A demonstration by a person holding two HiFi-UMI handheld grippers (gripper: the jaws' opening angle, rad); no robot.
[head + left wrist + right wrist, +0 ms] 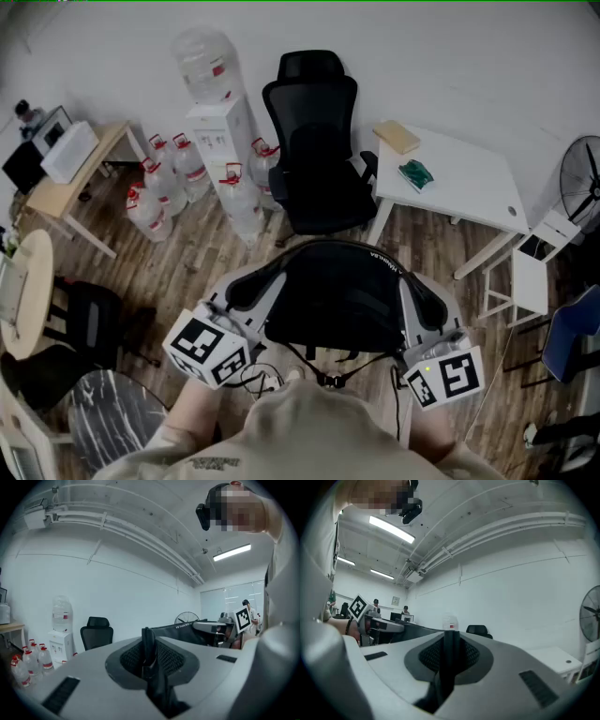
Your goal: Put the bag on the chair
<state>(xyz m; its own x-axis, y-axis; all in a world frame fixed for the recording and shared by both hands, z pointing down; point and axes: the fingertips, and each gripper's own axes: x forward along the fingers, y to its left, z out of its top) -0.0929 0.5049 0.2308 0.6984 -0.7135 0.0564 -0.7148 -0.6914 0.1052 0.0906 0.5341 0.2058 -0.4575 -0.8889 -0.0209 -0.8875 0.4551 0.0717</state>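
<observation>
Open path from bag (333, 300) to chair (319, 178); water dispenser (220, 131), bottles (164, 183) close on chair's left, white table (459, 183) on right.

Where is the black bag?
In the head view, the black fabric bag is held up at lower middle, just in front of the black office chair, left of the white table.

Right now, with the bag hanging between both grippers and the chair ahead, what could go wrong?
1. The left gripper and right gripper each pinch only a thin edge of the bag; it could slip.
2. The chair sits close between water bottles and a white table; the wide bag might bump them.
3. Thin cords dangling under the bag could snag.
</observation>
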